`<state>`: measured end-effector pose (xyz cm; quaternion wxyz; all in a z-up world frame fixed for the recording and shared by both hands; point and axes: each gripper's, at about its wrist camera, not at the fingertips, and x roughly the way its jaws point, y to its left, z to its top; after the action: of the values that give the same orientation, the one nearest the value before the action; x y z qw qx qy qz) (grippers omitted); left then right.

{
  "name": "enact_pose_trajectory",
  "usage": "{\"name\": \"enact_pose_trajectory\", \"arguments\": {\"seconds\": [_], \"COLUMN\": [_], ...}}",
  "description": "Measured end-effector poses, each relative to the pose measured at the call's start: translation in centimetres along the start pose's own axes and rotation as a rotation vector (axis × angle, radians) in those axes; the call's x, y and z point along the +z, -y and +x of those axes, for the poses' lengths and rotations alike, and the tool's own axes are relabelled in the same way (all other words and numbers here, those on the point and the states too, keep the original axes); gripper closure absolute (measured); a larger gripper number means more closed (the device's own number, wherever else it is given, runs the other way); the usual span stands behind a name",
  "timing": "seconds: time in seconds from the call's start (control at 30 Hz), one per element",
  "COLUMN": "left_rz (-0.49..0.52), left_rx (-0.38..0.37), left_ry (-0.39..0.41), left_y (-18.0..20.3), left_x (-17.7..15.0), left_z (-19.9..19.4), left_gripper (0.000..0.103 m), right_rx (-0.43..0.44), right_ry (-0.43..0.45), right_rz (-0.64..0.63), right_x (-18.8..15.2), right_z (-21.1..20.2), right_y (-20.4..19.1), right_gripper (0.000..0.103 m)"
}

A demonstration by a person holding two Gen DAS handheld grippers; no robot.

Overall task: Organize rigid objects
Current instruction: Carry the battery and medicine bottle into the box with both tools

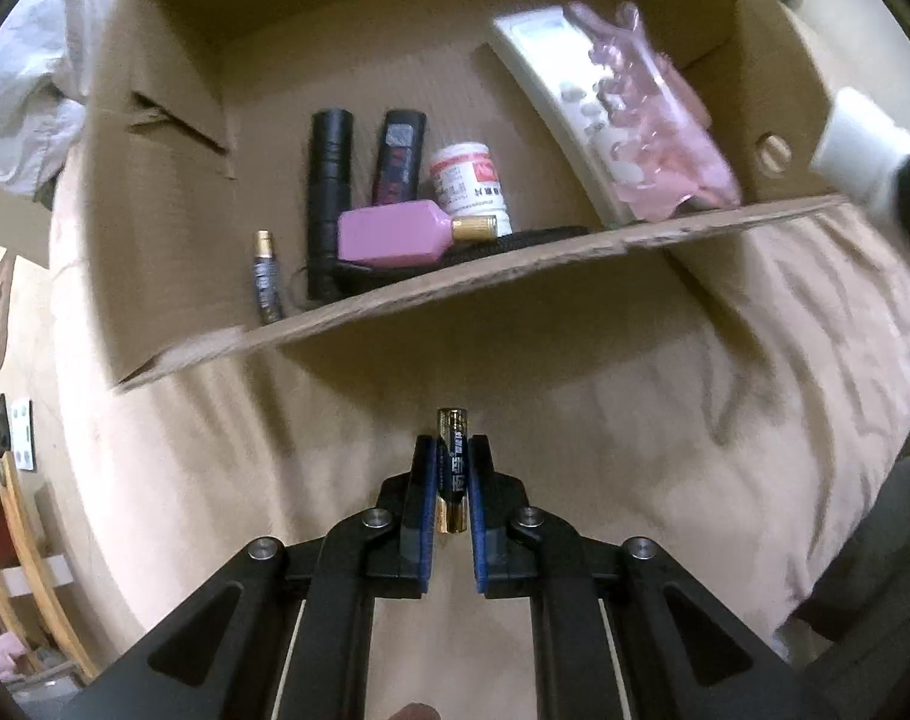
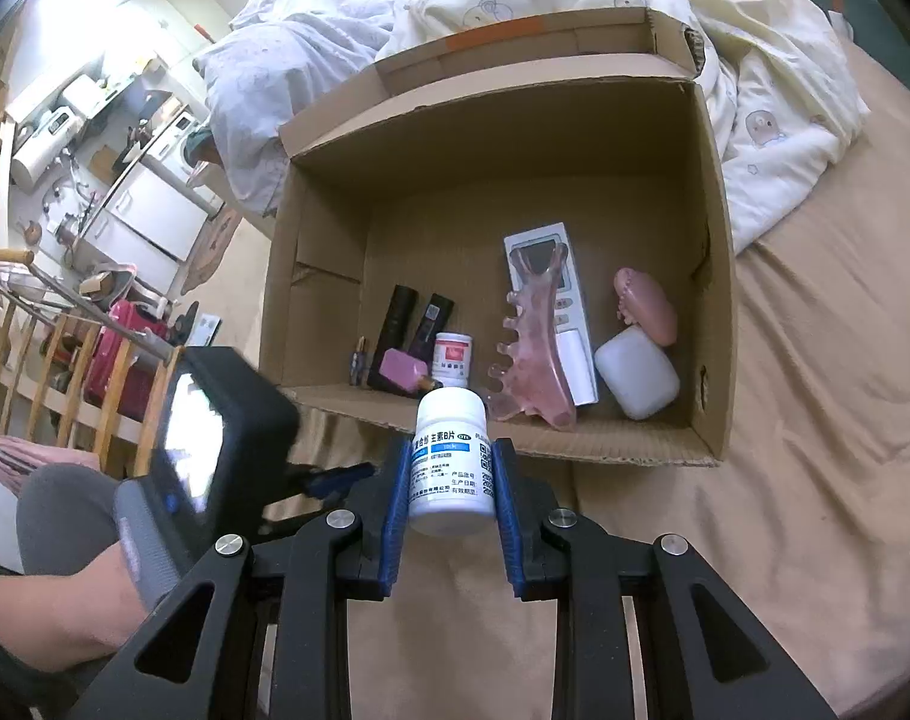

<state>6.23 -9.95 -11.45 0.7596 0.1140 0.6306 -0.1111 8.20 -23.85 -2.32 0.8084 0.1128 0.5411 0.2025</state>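
My left gripper (image 1: 452, 450) is shut on a blue and gold battery (image 1: 452, 462), held above the tan bedsheet just short of the cardboard box (image 1: 467, 282). My right gripper (image 2: 452, 456) is shut on a white pill bottle (image 2: 451, 462) with a blue label, held just before the box's near wall (image 2: 575, 435). Inside the box lie a second battery (image 1: 266, 276), a black flashlight (image 1: 329, 192), a pink bottle (image 1: 395, 234), a small white jar (image 1: 470, 180), a white remote (image 2: 554, 312), a pink comb (image 2: 530, 360) and a white soap-like block (image 2: 635, 381).
The box sits on a bed with a tan sheet (image 2: 815, 420). A white patterned quilt (image 2: 755, 90) is bunched behind and right of the box. The left gripper's body (image 2: 215, 432) shows at the left of the right wrist view. Wooden railing (image 2: 47, 360) stands left.
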Motion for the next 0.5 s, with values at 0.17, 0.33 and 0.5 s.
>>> {"name": "enact_pose_trajectory", "arguments": {"seconds": [0.17,0.33,0.5], "left_rz": [-0.041,-0.073,-0.106], "left_rx": [0.012,-0.008,-0.020], "left_ry": [0.060,0.148,0.225], "left_y": [-0.4,-1.1,-3.5], "left_x": [-1.4,-1.2,-0.1], "left_z": [-3.5,-7.3,-10.0], "left_gripper": [0.094,0.094,0.094], "right_rx": [-0.008,-0.019,-0.026], "right_ry": [0.003,0.027,0.076], "right_rz": [-0.013,-0.015,-0.025], "right_x": [-0.7,-1.1,-1.0], "right_z": [-0.4,-1.2,-2.1], "right_y": [-0.4,-0.6,-0.8], "right_gripper": [0.075,0.075,0.075]}}
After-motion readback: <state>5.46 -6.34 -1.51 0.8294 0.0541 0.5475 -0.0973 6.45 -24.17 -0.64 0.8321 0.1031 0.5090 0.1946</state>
